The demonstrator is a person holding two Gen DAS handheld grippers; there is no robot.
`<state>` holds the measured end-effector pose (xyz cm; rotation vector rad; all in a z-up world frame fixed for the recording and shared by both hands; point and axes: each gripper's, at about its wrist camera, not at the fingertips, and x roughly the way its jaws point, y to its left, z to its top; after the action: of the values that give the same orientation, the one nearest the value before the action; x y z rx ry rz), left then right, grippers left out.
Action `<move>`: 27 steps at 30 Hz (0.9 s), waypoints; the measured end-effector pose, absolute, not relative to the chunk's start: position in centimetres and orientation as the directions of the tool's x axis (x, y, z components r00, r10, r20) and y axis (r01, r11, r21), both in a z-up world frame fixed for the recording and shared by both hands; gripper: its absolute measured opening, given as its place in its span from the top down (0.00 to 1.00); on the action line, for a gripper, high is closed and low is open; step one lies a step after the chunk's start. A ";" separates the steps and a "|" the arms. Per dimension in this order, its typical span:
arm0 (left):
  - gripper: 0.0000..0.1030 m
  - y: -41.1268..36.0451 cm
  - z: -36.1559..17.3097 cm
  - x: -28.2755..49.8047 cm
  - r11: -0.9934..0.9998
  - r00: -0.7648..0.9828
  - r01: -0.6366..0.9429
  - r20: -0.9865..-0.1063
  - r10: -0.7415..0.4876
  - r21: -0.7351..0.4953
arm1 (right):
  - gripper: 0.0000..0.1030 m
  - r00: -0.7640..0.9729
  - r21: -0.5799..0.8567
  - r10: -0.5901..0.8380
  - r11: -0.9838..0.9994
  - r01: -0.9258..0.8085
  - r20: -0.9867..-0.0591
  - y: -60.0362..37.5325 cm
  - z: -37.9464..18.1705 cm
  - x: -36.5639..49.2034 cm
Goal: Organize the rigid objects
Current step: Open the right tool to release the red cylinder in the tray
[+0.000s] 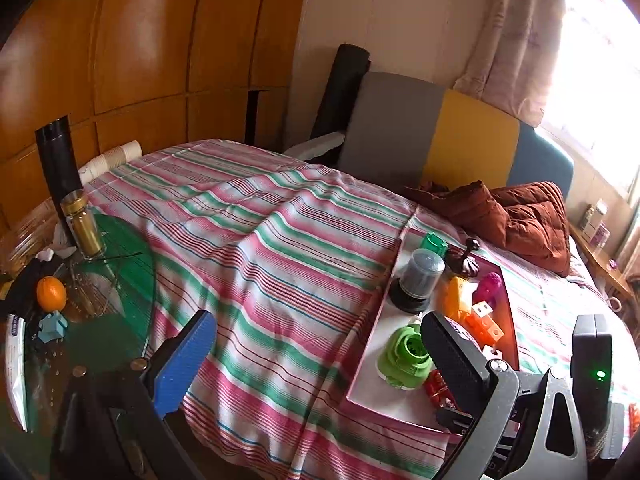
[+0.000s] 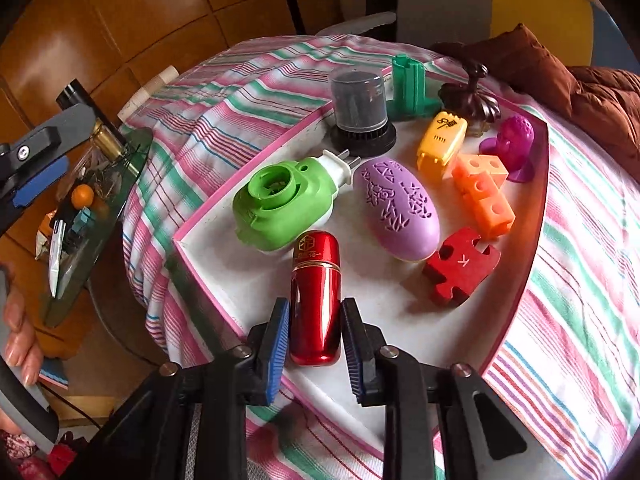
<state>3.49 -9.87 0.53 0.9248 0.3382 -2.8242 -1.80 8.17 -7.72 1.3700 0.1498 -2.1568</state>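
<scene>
A pink-rimmed white tray (image 2: 208, 216) lies on the striped bed. In the right wrist view my right gripper (image 2: 315, 320) has its pads on both sides of a red metallic capsule (image 2: 316, 296) lying on the tray. Beyond it lie a green plug-in device (image 2: 280, 204), a purple oval (image 2: 400, 208), a red puzzle piece (image 2: 460, 268), orange cubes (image 2: 484, 196) and a yellow piece (image 2: 442, 140). My left gripper (image 1: 316, 356) is open and empty above the bed, left of the tray (image 1: 376, 344). The right gripper (image 1: 520, 360) shows in the left wrist view.
A dark domed canister (image 2: 360, 112), a green block (image 2: 408, 88), a brown knob (image 2: 472, 96) and a magenta figure (image 2: 512, 144) stand at the tray's far end. A glass side table (image 1: 132, 264) holds an orange (image 1: 51, 294) and a jar (image 1: 82, 224). A brown jacket (image 1: 520, 216) lies by the headboard.
</scene>
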 end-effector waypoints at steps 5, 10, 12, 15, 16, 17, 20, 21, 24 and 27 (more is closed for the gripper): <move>0.00 -9.3 0.4 3.2 -0.968 -0.785 0.198 -0.616 -0.064 -0.152 | 0.76 -0.337 0.151 -0.392 -0.813 0.562 -0.856 7.5 -6.8 -1.0; 0.00 -8.0 0.1 2.9 -0.975 -0.770 0.207 -0.629 -0.109 -0.085 | 0.71 -0.434 0.066 -0.333 -0.849 0.524 -0.837 7.8 -5.5 0.0; 0.00 -7.4 0.1 2.9 -0.976 -0.770 0.213 -0.623 -0.136 -0.050 | 0.71 -0.472 0.024 -0.301 -0.861 0.507 -0.828 8.2 -5.0 0.5; 0.00 -6.9 0.2 3.0 -0.978 -0.777 0.205 -0.612 -0.148 -0.024 | 0.71 -0.521 -0.032 -0.249 -0.881 0.471 -0.817 8.6 -4.5 0.7; 0.00 -6.8 0.2 3.1 -0.978 -0.779 0.210 -0.608 -0.155 -0.020 | 0.70 -0.531 -0.042 -0.236 -0.888 0.459 -0.814 8.4 -4.5 0.6; 0.00 -6.7 0.2 3.1 -0.976 -0.780 0.217 -0.604 -0.164 -0.015 | 0.69 -0.539 -0.048 -0.225 -0.894 0.445 -0.811 8.5 -4.4 0.4; 0.00 -6.6 0.4 3.1 -0.972 -0.780 0.235 -0.598 -0.185 -0.006 | 0.68 -0.547 -0.033 -0.218 -0.911 0.411 -0.809 9.0 -4.3 0.0; 0.00 -6.5 0.5 3.1 -0.971 -0.779 0.241 -0.598 -0.190 -0.005 | 0.68 -0.547 -0.019 -0.225 -0.915 0.404 -0.806 9.5 -4.1 0.0; 0.00 -6.3 0.7 3.2 -0.970 -0.784 0.241 -0.592 -0.187 -0.013 | 0.67 -0.553 0.001 -0.230 -0.924 0.383 -0.801 10.1 -3.8 0.1; 0.00 -5.7 0.9 3.6 -0.969 -0.797 0.249 -0.568 -0.204 -0.001 | 0.64 -0.562 0.004 -0.226 -0.930 0.369 -0.795 10.4 -3.4 0.4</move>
<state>3.56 -5.73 0.90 0.8633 0.1098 -2.7684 0.40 10.43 -3.40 1.2402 0.2321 -2.5017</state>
